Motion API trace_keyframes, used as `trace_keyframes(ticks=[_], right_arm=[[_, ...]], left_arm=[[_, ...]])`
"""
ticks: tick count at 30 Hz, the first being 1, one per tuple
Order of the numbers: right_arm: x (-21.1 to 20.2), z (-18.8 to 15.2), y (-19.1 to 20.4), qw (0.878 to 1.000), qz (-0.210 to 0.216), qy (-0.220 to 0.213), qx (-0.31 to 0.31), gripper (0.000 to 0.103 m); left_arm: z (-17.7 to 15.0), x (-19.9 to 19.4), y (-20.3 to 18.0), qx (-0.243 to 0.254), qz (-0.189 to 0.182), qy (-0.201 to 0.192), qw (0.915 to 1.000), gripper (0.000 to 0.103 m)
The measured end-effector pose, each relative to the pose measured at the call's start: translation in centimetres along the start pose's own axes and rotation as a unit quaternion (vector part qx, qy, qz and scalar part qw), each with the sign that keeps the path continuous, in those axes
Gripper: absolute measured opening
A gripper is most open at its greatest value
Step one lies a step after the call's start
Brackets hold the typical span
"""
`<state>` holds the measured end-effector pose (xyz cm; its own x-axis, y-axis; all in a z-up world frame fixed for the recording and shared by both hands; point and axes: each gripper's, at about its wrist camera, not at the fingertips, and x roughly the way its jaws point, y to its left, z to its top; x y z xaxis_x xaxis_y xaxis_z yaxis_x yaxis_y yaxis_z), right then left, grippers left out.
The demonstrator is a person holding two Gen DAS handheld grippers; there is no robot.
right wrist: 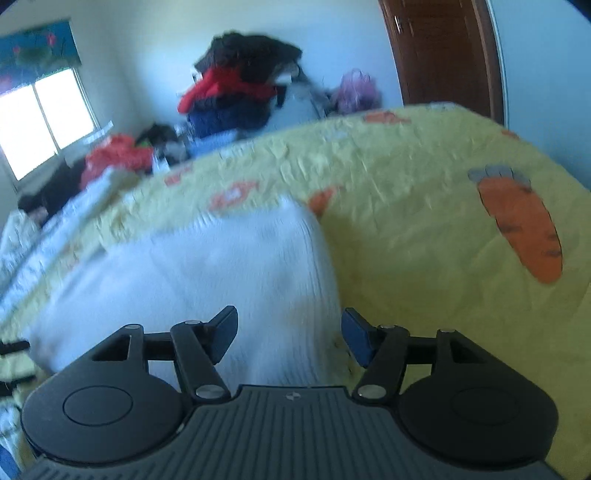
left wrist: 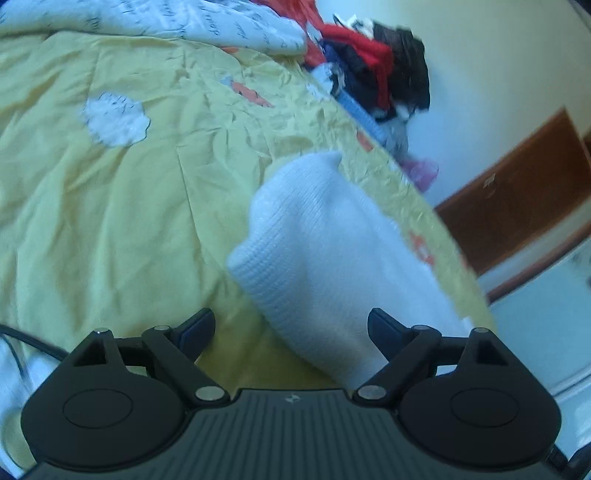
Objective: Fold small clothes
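Observation:
A white ribbed knit garment (left wrist: 332,251) lies folded on the yellow bedspread (left wrist: 129,206), near the bed's right edge in the left wrist view. My left gripper (left wrist: 291,326) is open just short of its near end; the cloth reaches between the jaws, closer to the right finger, and no pad presses on it. In the right wrist view the same white garment (right wrist: 221,266) spreads to the left and centre. My right gripper (right wrist: 289,325) is open over its near right corner, with cloth between the jaws but not pinched. The picture is blurred.
The bedspread (right wrist: 424,229) carries a carrot print (right wrist: 524,229). A pile of dark and red clothes (right wrist: 240,92) stands beyond the bed, by a brown wooden door (right wrist: 443,51). A white printed quilt (left wrist: 166,22) lies at the far end. A black cable (left wrist: 33,341) runs at lower left.

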<state>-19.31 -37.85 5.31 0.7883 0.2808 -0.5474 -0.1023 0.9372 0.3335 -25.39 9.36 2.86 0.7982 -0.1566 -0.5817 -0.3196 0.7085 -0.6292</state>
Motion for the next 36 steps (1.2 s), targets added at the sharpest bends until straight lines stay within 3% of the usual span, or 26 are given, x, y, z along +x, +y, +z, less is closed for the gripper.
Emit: trace_keyframes(ticks=[4,10,11,12,14,16,19,21,23,26,28,32,36], right_arm=[[0.9,1.1,2.1,0.999,0.042,0.003,-0.015,0.07],[2.3,1.7,6.6,0.994,0.091,0.013,-0.061,0.07],[2.5,1.8,7.2,0.993,0.099,0.014,-0.065,0.07],[2.4,2.0,7.9,0.992,0.105,0.016,-0.069,0.07],[2.5,2.1,8.7,0.991,0.112,0.02,-0.074,0.07],[2.9,2.5,9.4,0.99,0.12,0.022,-0.078,0.07],[4.0,3.6,10.7,0.986,0.142,0.039,-0.076,0.071],[5.7,4.9,12.4,0.98,0.172,0.07,-0.07,0.075],[8.2,6.4,14.6,0.967,0.216,0.124,-0.054,0.084],[12.4,8.6,19.1,0.941,0.269,0.202,-0.029,0.085],[15.1,9.4,22.6,0.924,0.294,0.241,-0.035,0.085],[20.7,9.0,29.4,0.882,0.308,0.353,-0.047,0.084],[22.9,7.8,36.1,0.873,0.262,0.38,-0.158,0.084]], left_arm=[[0.2,1.3,0.3,-0.061,-0.018,-0.018,0.9978,0.09],[1.8,3.4,-0.3,-0.111,-0.004,-0.041,0.993,0.089],[1.9,3.7,-0.5,-0.114,0.002,-0.042,0.9926,0.082],[2.0,3.8,-0.5,-0.113,0.014,-0.043,0.9925,0.061],[2.0,4.0,-0.2,-0.104,0.043,-0.039,0.9928,0.033],[2.0,3.8,0.2,-0.109,0.036,-0.042,0.9925,0.03],[1.7,3.0,-1.9,-0.047,0.062,-0.066,0.9948,0.028],[1.0,2.7,-4.9,0.044,0.086,-0.092,0.9911,0.028],[-0.2,2.4,-7.9,0.14,0.096,-0.118,0.9784,0.028],[-2.3,2.7,-10.8,0.254,0.115,-0.145,0.9493,0.028],[-3.1,3.0,-11.6,0.285,0.125,-0.148,0.9388,0.028],[-3.6,3.7,-11.8,0.313,0.142,-0.146,0.9274,0.028],[-4.0,4.0,-12.2,0.334,0.152,-0.143,0.9194,0.028]])
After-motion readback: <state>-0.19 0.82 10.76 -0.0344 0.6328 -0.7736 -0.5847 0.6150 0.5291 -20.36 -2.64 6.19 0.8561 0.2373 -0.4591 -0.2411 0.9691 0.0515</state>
